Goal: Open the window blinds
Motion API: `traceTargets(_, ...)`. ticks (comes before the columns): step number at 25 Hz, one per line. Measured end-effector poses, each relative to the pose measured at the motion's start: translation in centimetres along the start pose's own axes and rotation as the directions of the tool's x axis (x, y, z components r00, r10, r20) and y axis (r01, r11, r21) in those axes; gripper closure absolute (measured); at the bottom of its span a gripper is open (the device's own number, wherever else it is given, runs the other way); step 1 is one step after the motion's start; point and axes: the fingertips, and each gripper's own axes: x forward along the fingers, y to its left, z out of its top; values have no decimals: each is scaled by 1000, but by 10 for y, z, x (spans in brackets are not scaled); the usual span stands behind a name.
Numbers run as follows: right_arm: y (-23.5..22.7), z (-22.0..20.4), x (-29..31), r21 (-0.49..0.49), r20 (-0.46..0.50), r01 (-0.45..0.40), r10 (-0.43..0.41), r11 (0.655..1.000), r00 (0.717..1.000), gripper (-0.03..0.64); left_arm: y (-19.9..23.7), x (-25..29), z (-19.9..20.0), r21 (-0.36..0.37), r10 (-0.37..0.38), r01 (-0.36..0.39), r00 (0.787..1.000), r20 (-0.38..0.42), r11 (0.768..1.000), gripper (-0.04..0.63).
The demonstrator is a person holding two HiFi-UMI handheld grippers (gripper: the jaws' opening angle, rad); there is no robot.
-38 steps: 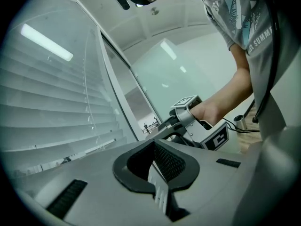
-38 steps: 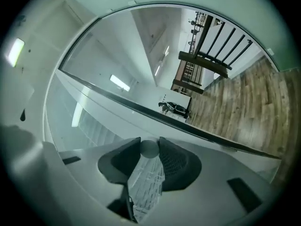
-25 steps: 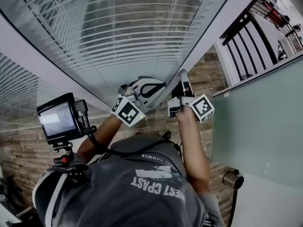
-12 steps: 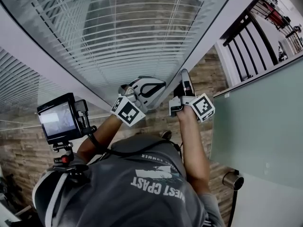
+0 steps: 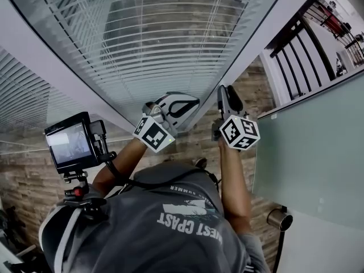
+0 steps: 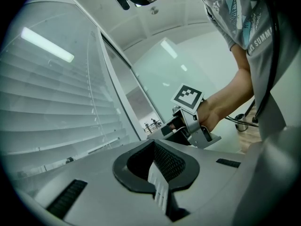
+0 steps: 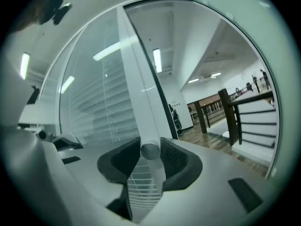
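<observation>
White slatted blinds (image 5: 153,44) hang behind glass, shown also in the left gripper view (image 6: 56,107) and the right gripper view (image 7: 103,107). A white frame post (image 5: 250,44) borders them on the right. My right gripper (image 5: 225,91) points level at that post (image 7: 136,88), shut on a small round grey knob (image 7: 150,150) that sits between its black pads. My left gripper (image 5: 193,102) hovers just left of it near the glass, jaws together with nothing between them (image 6: 156,160). From the left gripper view, the right gripper (image 6: 181,126) and its marker cube (image 6: 187,97) are visible.
A frosted glass partition (image 5: 318,147) stands close on the right. Beyond it is a black railing (image 5: 301,44). A metal post cap (image 5: 280,216) sits low right. A small monitor (image 5: 71,144) is mounted at the person's left side, above the wood floor (image 5: 250,90).
The right gripper has rolled about its own axis while staying at the post, so its marker cube now faces up. The left gripper has stayed put.
</observation>
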Motion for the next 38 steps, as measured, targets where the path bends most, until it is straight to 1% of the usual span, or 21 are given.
traceTargets(1,2,0,0,-78,-12,11,-12,997,1000,497,0,0,-1,0,1,-1,1000,0,1000,592)
traceTargets(3,5,0,0,-226,-34,29,-38,974,999,497,0,0,-1,2,1,-1,1000,0,1000,592)
traceTargets(4,6,-1,-1,-300,-43,38,-53,953,998,497,0,0,-1,2,1,-1,1000,1,1000,592)
traceTargets(5,8,-1,-1,-378,-49,47,-70,925,996,497,0,0,-1,3,1,-1,1000,1,1000,592)
traceTargets(6,10,0,-2,-464,-51,55,-89,884,995,497,0,0,-1,3,1,-1,1000,2,1000,592)
traceTargets(7,14,0,-3,-554,-49,62,-107,830,993,497,0,0,-1,3,1,-1,1000,2,1000,592)
traceTargets(9,21,0,-5,-723,-40,62,-131,688,991,497,0,-1,-1,2,1,-1,1000,3,1000,592)
traceTargets(10,26,-1,-6,-780,-36,54,-131,623,991,497,0,-1,-1,2,1,-1,1000,4,1000,592)
traceTargets(11,30,-1,-7,-811,-35,42,-121,583,992,497,0,-1,-2,2,1,-1,1000,4,1000,592)
traceTargets(12,34,0,-7,-820,-34,32,-106,571,994,497,-1,-2,-2,1,1,-1,1000,5,1000,592)
traceTargets(14,37,1,-8,-814,-32,24,-87,580,996,497,-2,-2,-2,1,0,0,1000,6,1000,592)
traceTargets(16,38,2,-9,-814,-28,26,-84,580,996,497,-2,-1,-1,1,-2,2,1000,7,1000,592)
traceTargets(18,41,3,-10,-809,-25,22,-72,588,997,497,-2,-1,-1,0,-1,1,1000,7,1000,592)
traceTargets(21,47,5,-12,-790,-19,11,-42,614,999,509,-1,-2,-1,-2,2,-2,1000,8,1000,592)
traceTargets(25,59,10,-18,-761,-9,-7,0,649,1000,557,-1,-4,-2,0,5,-5,1000,11,1000,592)
traceTargets(29,73,14,-26,-729,-11,-48,58,682,998,595,1,-4,-1,2,10,-10,1000,21,1000,592)
traceTargets(33,76,16,-35,-717,-57,-98,83,690,995,606,3,-1,4,-14,12,-12,1000,26,1000,592)
traceTargets(38,75,9,-42,-697,-82,-124,94,706,992,611,4,-1,9,-32,15,-14,999,40,999,592)
